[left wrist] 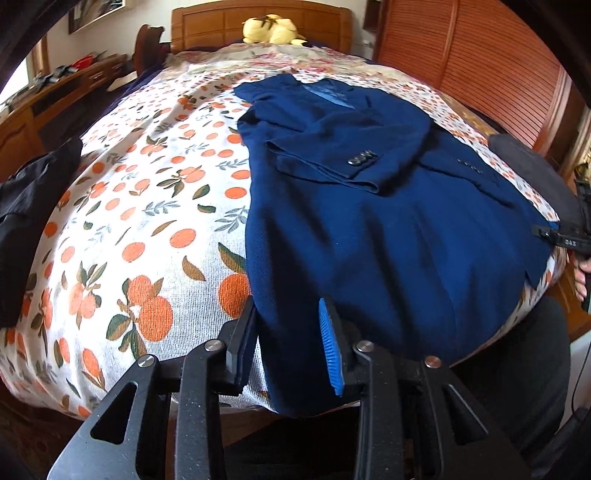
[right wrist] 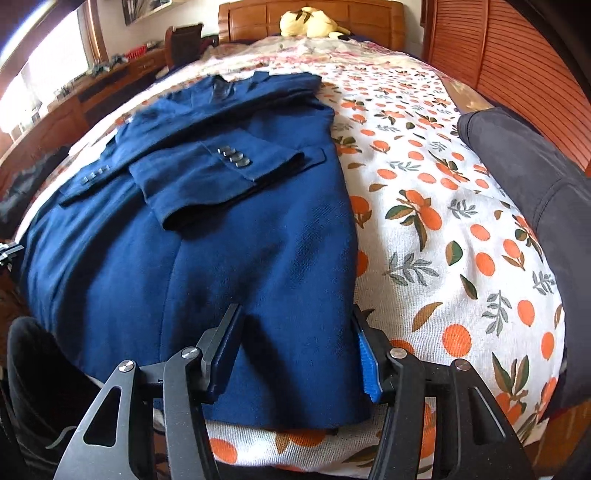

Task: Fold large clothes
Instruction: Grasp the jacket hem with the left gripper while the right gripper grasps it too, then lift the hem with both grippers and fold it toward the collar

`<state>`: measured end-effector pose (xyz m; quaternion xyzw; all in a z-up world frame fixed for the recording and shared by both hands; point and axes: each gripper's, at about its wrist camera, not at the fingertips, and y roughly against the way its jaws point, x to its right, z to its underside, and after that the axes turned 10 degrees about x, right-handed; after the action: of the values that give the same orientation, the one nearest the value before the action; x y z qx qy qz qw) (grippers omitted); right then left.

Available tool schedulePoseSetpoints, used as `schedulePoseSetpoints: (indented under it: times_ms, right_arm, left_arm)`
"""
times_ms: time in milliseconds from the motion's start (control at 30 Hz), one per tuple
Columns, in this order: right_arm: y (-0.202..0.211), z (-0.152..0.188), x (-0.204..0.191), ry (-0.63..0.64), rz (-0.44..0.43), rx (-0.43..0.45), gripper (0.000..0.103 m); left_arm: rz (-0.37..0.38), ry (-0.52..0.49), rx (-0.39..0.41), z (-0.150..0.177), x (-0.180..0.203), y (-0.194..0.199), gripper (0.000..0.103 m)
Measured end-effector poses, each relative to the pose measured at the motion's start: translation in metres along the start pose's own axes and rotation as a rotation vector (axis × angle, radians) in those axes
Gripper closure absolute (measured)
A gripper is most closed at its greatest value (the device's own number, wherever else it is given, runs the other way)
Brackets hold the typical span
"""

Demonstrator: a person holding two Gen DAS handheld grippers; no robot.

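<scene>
A dark blue suit jacket (left wrist: 369, 206) lies flat on the bed, collar toward the headboard, both sleeves folded across its body; it also shows in the right wrist view (right wrist: 229, 229). My left gripper (left wrist: 290, 332) is open at the jacket's bottom left corner, its jaws straddling the hem edge. My right gripper (right wrist: 295, 343) is open at the bottom right corner, its jaws either side of the hem. The right gripper's tip also shows at the right edge of the left wrist view (left wrist: 576, 236).
The bed has a white cover with orange fruit print (left wrist: 147, 206). A black garment (left wrist: 29, 206) lies at the bed's left edge, a dark grey one (right wrist: 524, 177) at the right. A yellow plush toy (left wrist: 273, 29) sits by the wooden headboard. A slatted wardrobe (left wrist: 480, 66) stands right.
</scene>
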<state>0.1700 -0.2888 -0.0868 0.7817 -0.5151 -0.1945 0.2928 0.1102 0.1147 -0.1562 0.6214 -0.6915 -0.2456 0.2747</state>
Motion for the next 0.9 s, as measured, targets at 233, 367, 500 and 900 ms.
schedulePoseSetpoints:
  times_ms: [233, 367, 500, 900]
  right_arm:
    - [0.004, -0.010, -0.013, -0.026, -0.008, -0.018, 0.088]
    - [0.006, -0.010, -0.027, 0.021, 0.007, -0.026, 0.089]
    - [0.004, -0.006, -0.024, -0.009, 0.006, -0.013, 0.089]
    - [0.011, -0.002, 0.002, -0.105, -0.125, 0.024, 0.092]
  left_arm:
    - [0.058, -0.024, -0.017, -0.004, 0.002, -0.002, 0.092]
    - [0.084, -0.046, -0.033, -0.012, 0.003, 0.002, 0.096]
    - [0.075, -0.074, -0.030, -0.016, 0.007, 0.006, 0.096]
    - [0.023, -0.010, 0.133, -0.043, 0.041, 0.053, 0.100]
